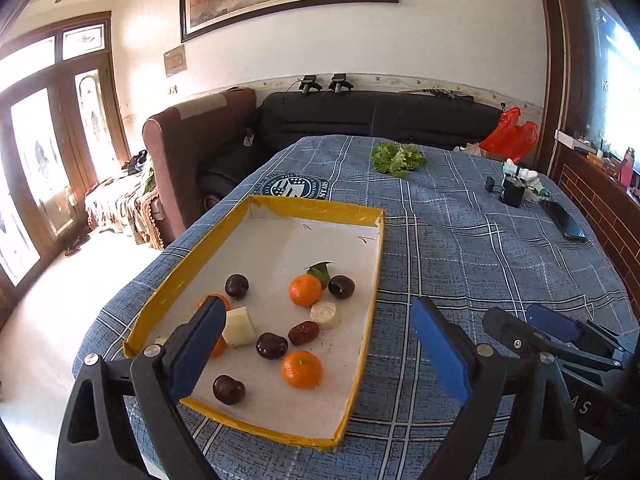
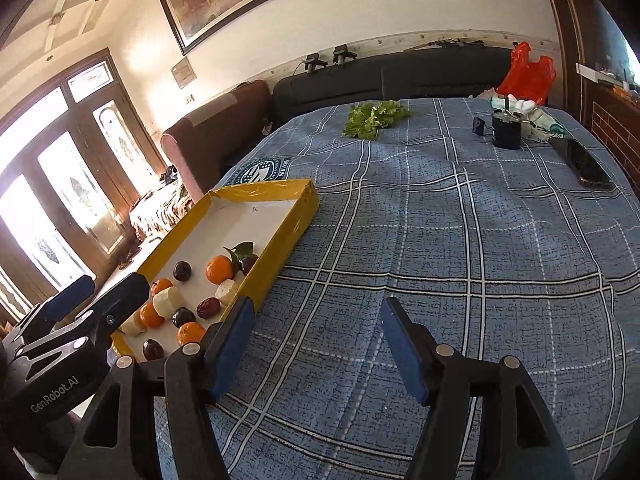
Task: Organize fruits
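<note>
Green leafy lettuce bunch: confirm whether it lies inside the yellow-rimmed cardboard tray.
No, the green leafy lettuce bunch lies on the blue plaid cloth, beyond the yellow-rimmed cardboard tray.

Both wrist cameras look forward along the table, left close above the yellow tray, right beside it; both see tray and sofa.

The left gripper has its two fingers spread wide apart, blue pads facing inward, nothing between them. The right gripper is likewise spread wide, its blue-padded fingers holding nothing. The two sit side by side at a similar height: in the left wrist view the right gripper's fingers appear just beyond the left gripper's right finger, and in the right wrist view the left gripper's body (printed with lettering) lies just outside the right gripper's left finger. Both point forward and slightly downward.
</note>
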